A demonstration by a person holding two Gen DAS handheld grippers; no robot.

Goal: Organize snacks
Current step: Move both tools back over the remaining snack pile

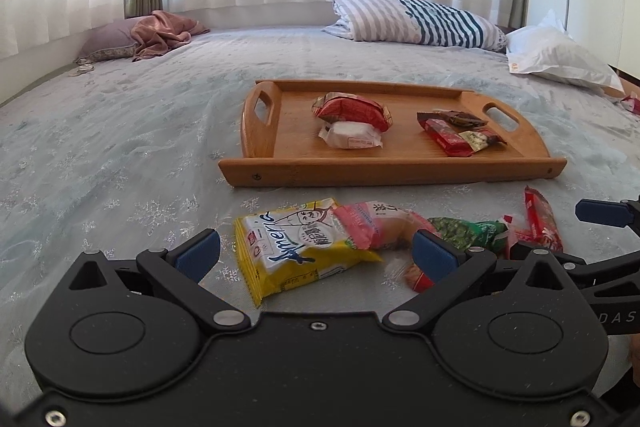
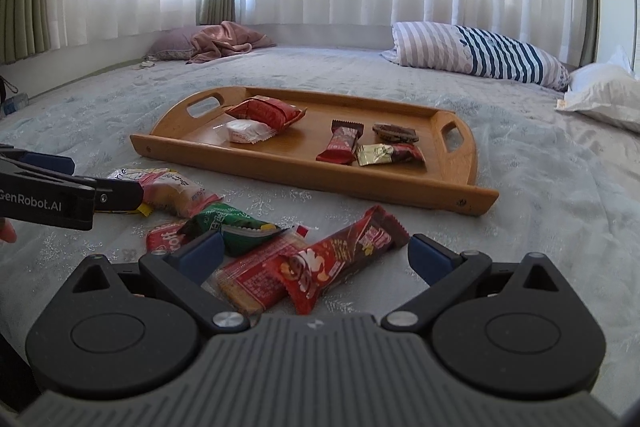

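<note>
Left tongs (image 1: 316, 251) and right tongs (image 2: 316, 255) gape, empty. Rectangular wooden tray (image 2: 400, 183) holds five wrapped snacks; loose bed pile overlaps, uncountable.

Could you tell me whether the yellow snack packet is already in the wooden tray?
Out: the yellow snack packet lies on the bedspread, before the wooden tray.

one wooden tray (image 2: 400, 183), five snacks on it (six more loose on the bed (image 2: 540, 187)), three pillows.
</note>
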